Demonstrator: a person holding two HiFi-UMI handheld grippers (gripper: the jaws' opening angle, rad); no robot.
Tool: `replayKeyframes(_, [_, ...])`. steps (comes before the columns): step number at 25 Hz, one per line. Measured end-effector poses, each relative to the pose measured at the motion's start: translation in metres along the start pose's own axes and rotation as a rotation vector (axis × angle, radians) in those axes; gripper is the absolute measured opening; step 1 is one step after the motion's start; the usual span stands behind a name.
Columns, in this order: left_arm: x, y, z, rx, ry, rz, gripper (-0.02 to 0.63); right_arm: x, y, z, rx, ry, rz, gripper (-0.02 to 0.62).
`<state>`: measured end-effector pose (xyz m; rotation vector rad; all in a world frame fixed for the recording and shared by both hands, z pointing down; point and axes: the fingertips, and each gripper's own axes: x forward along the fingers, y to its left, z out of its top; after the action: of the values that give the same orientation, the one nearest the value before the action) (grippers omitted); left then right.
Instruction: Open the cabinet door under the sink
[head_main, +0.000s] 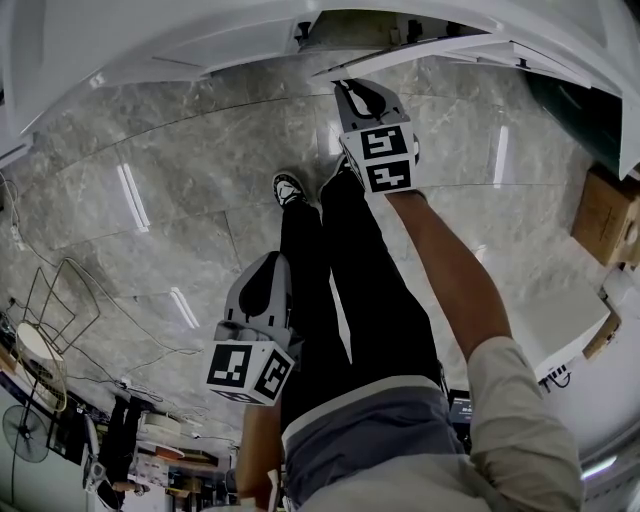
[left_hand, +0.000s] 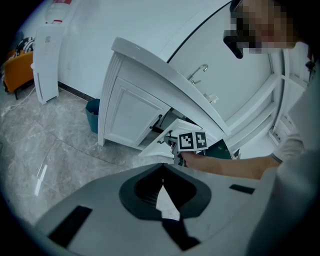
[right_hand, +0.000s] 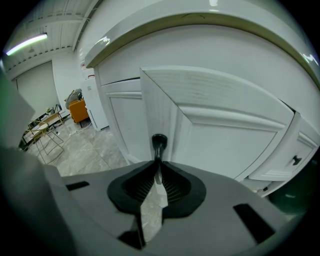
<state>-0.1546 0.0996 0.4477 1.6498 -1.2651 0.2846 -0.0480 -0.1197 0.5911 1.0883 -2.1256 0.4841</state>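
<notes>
Grey marbled floor tiles (head_main: 180, 150), streaked with light reflections. At the head view's lower left, a standing fan (head_main: 25, 432) near a wire-frame stand (head_main: 60, 300). A cardboard box (head_main: 603, 215) at the right edge. In the left gripper view, a teal bin (left_hand: 93, 114) on the floor, a tall white appliance (left_hand: 46, 62) against the wall, and an orange seat (left_hand: 17, 70) just beside it. Overhead, a lit ceiling strip light (right_hand: 26, 44).

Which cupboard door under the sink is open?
The door whose black handle the right gripper clamps. It stands swung out from the cupboard, while the door beside it sits shut and flat.
</notes>
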Motion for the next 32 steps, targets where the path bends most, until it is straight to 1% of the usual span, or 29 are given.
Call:
replayKeyframes(6, [-0.001,-0.002,-0.003,0.015,0.000,0.005,-0.002,-0.006,0.003,-0.006,-0.051,0.006,0.040,0.056])
replayKeyframes(16, [0.001,-0.022,-0.012,0.040,0.011,-0.025,-0.002,-0.019,0.004,-0.019,-0.060,0.010,0.075,0.057])
replayKeyframes(20, [0.004,-0.032,-0.016,0.062,0.026,-0.033,-0.002,-0.024,0.002,-0.025,-0.071,0.011,0.087,0.057])
replayKeyframes(29, [0.009,-0.045,-0.025,0.072,0.051,-0.040,-0.002,-0.040,0.000,-0.042,-0.091,0.027,0.108,0.055])
replayKeyframes(32, [0.007,-0.042,-0.026,0.063,0.054,-0.036,-0.002,-0.046,0.000,-0.049,-0.104,0.036,0.112,0.057])
